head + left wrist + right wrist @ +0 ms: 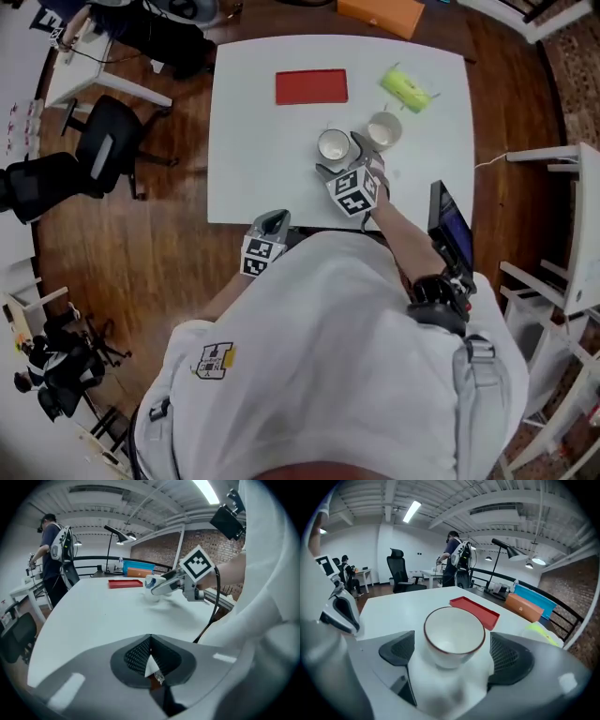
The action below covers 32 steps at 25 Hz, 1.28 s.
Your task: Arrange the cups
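Note:
Two white cups with dark red rims stand on the white table (253,141): one (334,145) to the left, the other (384,129) to its right. My right gripper (343,157) is open around the left cup (453,637). A gap shows between the cup and each pad, so the cup rests on the table. My left gripper (270,223) hovers at the table's near edge, shut (150,641) with nothing in it. From the left gripper view, the right gripper (165,584) and the cup (152,582) show mid-table.
A red tray (311,86) lies at the table's far side, with a green-yellow object (405,87) to its right. An orange box (382,14) sits beyond the table. A black device (448,230) is mounted at the near right. Office chairs (103,141) stand to the left.

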Each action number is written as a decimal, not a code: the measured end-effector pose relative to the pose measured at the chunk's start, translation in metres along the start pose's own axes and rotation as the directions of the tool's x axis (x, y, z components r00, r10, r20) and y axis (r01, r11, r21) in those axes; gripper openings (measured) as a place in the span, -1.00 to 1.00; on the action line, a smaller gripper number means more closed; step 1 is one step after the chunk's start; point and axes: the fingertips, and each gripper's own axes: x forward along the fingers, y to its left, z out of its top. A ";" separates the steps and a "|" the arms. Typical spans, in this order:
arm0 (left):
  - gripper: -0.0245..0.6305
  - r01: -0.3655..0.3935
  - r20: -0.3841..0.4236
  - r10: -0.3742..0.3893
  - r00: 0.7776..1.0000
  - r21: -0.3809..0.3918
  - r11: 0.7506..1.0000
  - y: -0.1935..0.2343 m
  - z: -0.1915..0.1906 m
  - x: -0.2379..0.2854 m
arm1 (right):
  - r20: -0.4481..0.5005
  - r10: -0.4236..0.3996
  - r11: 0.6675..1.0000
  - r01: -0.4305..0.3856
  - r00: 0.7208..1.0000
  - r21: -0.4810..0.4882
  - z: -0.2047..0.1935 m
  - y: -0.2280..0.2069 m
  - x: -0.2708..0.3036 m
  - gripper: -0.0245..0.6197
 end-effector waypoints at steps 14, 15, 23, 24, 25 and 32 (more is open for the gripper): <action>-0.93 -0.006 0.015 0.006 1.000 -0.016 1.000 0.036 -0.008 -0.021 | -0.060 -0.060 0.998 0.061 0.996 0.007 0.008 0.000 0.030 0.41; -0.93 0.003 0.021 -0.003 1.000 -0.008 1.000 0.039 -0.006 -0.020 | -0.065 -0.060 0.998 0.061 0.996 0.017 0.009 0.000 0.030 0.41; -0.93 0.037 0.040 -0.037 0.999 -0.013 0.999 0.066 0.002 -0.016 | -0.002 -0.069 0.998 0.069 0.998 0.011 0.074 -0.015 0.045 0.41; -0.93 0.036 0.042 -0.035 0.998 -0.015 0.999 0.068 0.001 -0.017 | 0.008 -0.073 0.997 0.073 0.997 0.003 0.084 -0.019 0.051 0.41; -0.93 0.030 0.045 -0.029 0.999 -0.021 0.999 0.070 -0.001 -0.019 | 0.017 -0.076 0.997 0.076 0.997 -0.005 0.092 -0.022 0.056 0.41; -0.93 -0.052 0.053 0.058 0.997 -0.113 0.992 0.117 -0.024 -0.042 | 0.052 -0.097 0.995 0.099 0.994 -0.019 0.149 -0.035 0.116 0.41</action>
